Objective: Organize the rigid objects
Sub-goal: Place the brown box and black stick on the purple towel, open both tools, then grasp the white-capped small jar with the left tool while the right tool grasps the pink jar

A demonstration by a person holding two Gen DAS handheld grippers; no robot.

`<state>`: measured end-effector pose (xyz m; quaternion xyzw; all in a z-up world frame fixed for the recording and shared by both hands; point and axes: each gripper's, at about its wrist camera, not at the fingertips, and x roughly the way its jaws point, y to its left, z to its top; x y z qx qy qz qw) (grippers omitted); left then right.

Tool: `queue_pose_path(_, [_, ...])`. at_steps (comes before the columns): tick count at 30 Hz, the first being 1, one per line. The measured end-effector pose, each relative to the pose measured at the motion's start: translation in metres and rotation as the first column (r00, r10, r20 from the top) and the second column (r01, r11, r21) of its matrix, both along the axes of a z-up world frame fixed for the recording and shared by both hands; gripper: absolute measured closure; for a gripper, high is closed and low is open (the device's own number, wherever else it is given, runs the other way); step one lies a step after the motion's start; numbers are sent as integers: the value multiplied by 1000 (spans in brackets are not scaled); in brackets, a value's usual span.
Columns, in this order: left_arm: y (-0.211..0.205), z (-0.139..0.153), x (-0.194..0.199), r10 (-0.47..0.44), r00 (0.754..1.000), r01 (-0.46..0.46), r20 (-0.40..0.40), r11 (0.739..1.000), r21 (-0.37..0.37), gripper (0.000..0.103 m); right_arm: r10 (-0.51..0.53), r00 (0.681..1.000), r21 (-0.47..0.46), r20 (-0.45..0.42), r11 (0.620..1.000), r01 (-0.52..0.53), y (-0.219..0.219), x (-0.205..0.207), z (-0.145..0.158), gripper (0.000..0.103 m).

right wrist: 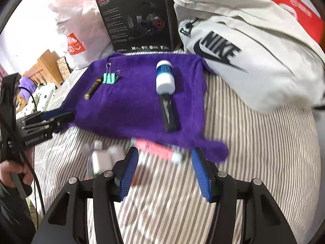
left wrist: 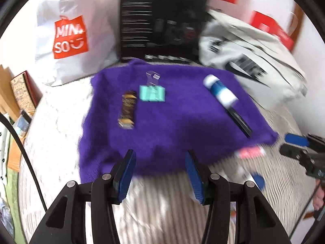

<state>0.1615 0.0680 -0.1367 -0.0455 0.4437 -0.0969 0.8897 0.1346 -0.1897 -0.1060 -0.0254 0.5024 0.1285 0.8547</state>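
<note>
A purple cloth (left wrist: 172, 126) (right wrist: 138, 105) lies on the striped bed. On it rest a brown-and-gold tube (left wrist: 127, 109) (right wrist: 93, 88), a teal binder clip (left wrist: 152, 93) (right wrist: 109, 78), a white-and-blue bottle (left wrist: 220, 91) (right wrist: 165, 77) and a black tube (left wrist: 239, 122) (right wrist: 169, 113). A pink tube (left wrist: 250, 152) (right wrist: 156, 149) lies at the cloth's near edge, with small white bottles (right wrist: 101, 156) to its left. My left gripper (left wrist: 160, 174) is open over the cloth's near edge. My right gripper (right wrist: 164, 170) is open just short of the pink tube.
Behind the cloth stand a white shopping bag (left wrist: 77, 32) (right wrist: 75, 24), a black headset box (left wrist: 160, 22) (right wrist: 136, 16) and a grey Nike bag (right wrist: 249, 48) (left wrist: 249, 61). Red boxes (right wrist: 288, 6) sit at the back. A hand (right wrist: 12, 172) holds the left gripper.
</note>
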Motion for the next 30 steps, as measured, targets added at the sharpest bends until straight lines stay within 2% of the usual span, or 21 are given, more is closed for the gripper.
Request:
queue_pose_path(6, [-26, -25, -35, -91, 996, 91, -26, 995, 31, 55, -41, 998, 23, -46, 999, 42, -12, -44, -15, 48])
queue_pose_path(12, [-33, -40, -36, -128, 991, 129, -45, 991, 24, 55, -54, 995, 5, -84, 998, 55, -18, -77, -26, 48])
queue_pose_path(21, [-49, -49, -29, -189, 982, 190, -25, 975, 115, 57, -67, 994, -26, -90, 998, 65, -22, -98, -26, 48])
queue_pose_path(24, [-53, -48, -29, -216, 976, 216, -6, 969, 117, 69, -66, 994, -25, -89, 998, 64, -20, -95, -24, 48])
queue_pose_path(25, [-53, -48, -30, -223, 975, 222, -4, 968, 115, 77, -61, 995, -22, -83, 998, 60, -17, -93, -24, 48])
queue_pose_path(30, [-53, -47, -31, -216, 976, 215, -9, 971, 106, 78, -3, 999, -18, -41, 1000, 2, 4, -73, -26, 48])
